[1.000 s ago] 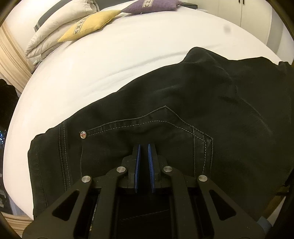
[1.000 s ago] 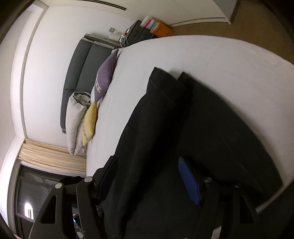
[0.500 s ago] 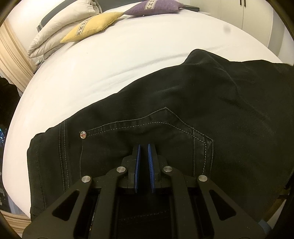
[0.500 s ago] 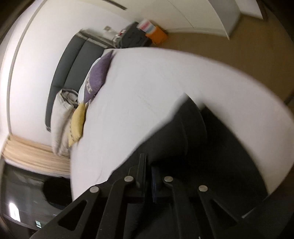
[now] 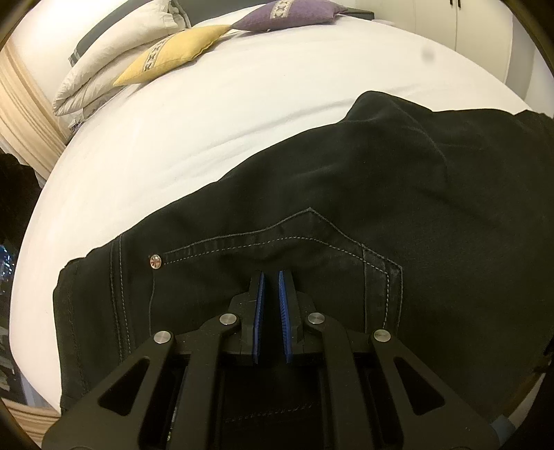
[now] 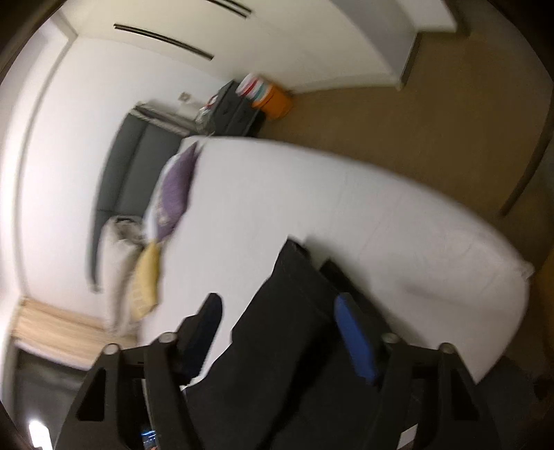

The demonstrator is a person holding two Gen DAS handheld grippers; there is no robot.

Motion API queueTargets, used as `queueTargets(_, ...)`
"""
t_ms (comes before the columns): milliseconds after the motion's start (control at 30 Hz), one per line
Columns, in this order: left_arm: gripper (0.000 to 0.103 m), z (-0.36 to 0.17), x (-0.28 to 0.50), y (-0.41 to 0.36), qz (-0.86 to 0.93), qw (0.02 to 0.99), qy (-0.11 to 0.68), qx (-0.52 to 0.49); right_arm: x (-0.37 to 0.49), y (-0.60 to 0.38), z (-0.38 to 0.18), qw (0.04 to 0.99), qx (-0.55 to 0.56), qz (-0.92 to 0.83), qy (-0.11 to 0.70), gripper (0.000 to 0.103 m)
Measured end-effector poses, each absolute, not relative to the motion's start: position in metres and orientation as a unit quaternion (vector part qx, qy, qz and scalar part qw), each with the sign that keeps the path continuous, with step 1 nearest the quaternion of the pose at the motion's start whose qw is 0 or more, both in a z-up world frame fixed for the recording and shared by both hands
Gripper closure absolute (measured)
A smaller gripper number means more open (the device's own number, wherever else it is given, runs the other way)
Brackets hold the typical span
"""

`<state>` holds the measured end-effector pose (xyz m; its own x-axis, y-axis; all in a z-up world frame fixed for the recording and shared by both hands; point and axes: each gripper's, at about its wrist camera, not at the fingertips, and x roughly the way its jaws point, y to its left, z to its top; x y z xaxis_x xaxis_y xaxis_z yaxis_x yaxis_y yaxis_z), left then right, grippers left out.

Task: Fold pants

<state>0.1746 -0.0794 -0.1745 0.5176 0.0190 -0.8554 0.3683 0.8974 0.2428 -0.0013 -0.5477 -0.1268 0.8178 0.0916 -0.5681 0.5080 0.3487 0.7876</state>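
Observation:
Black pants [image 5: 346,214] lie folded on a white bed [image 5: 214,114], back pocket and a metal rivet [image 5: 155,261] facing up. My left gripper [image 5: 271,277] rests over the pocket area, its blue pads nearly together with a thin gap and no cloth between them. In the blurred right wrist view the pants [image 6: 287,311] lie below my right gripper [image 6: 277,304], which is open wide, with the cloth showing between its spread fingers but not pinched.
A yellow pillow [image 5: 173,52], a purple pillow [image 5: 287,14] and white pillows [image 5: 114,59] lie at the head of the bed. A dark headboard [image 6: 135,155], an orange box [image 6: 273,100] and brown floor [image 6: 415,121] show in the right wrist view.
My right gripper was open, shut half a second ago, and is open again; its view has swung upward and away. The left gripper has barely moved.

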Motion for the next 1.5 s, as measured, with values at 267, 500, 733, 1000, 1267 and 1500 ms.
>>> queueTargets(267,0.094,-0.175,0.173,-0.082,-0.099,0.845,0.479,0.216,0.009,-0.573,-0.156,0.802,0.548,-0.03,0.237,0.044)
queueTargets(500,0.094,-0.176,0.174,-0.085,-0.098,0.843,0.479,0.224,0.044,-0.584,-0.142,0.882,0.335,0.062,0.325,0.044)
queueTargets(733,0.095,-0.178,0.176,-0.097,-0.089,0.837,0.48,0.246,0.06,-0.59,-0.163,0.878,0.302,0.098,0.357,0.044)
queueTargets(1000,0.095,-0.181,0.175,-0.102,-0.084,0.837,0.476,0.254,0.051,-0.589,-0.164,0.874,0.293,0.08,0.38,0.097)
queueTargets(1267,0.095,-0.184,0.168,-0.099,-0.082,0.842,0.47,0.25,0.054,-0.562,-0.119,0.883,0.246,0.055,0.396,0.099)
queueTargets(1500,0.094,-0.182,0.171,-0.092,-0.086,0.843,0.474,0.241,0.041,-0.576,-0.137,0.875,0.271,0.058,0.398,0.085)
